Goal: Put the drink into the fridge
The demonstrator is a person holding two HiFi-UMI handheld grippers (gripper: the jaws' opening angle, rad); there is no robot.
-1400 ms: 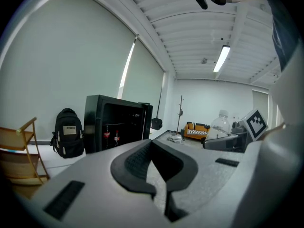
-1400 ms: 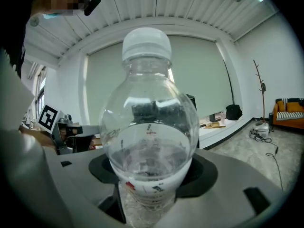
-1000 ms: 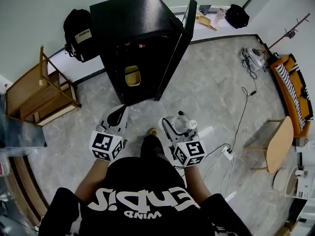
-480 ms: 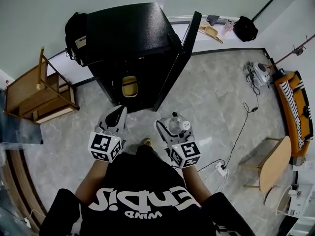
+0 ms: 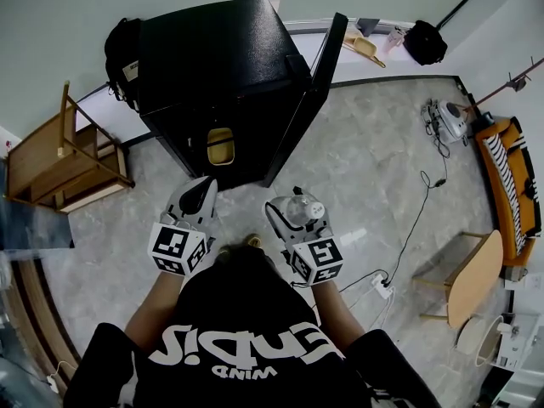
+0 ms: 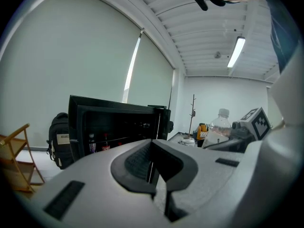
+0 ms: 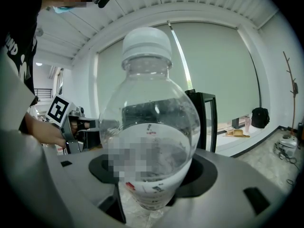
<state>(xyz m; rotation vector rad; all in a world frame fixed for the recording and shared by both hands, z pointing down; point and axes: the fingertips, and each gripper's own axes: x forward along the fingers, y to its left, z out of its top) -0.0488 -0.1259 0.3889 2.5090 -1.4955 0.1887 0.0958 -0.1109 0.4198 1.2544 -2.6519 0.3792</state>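
While the right gripper [image 5: 291,216] clamps the clear drink bottle [image 5: 303,210] upright above the grey marbled floor [image 5: 374,151], the left gripper [image 5: 200,195] has its jaws together on nothing. Just beyond stands the black fridge [image 5: 212,66], its door [image 5: 311,100] swung open on the right. A wooden rack [image 5: 64,164] sits left and an orange sofa [image 5: 510,172] far right.

There are two hand-held grippers: the left hand-held gripper [image 5: 202,194] and the right hand-held gripper [image 5: 293,206]. There is one clear drink bottle [image 5: 301,216] with one white cap [image 5: 316,210]. One black fridge [image 5: 217,75] has one door [image 5: 316,83], and two small bottles [image 6: 91,144] show on its shelf. Two black bags are there: one backpack [image 5: 119,48] and one bag [image 5: 424,42]. One orange sofa [image 5: 510,175].
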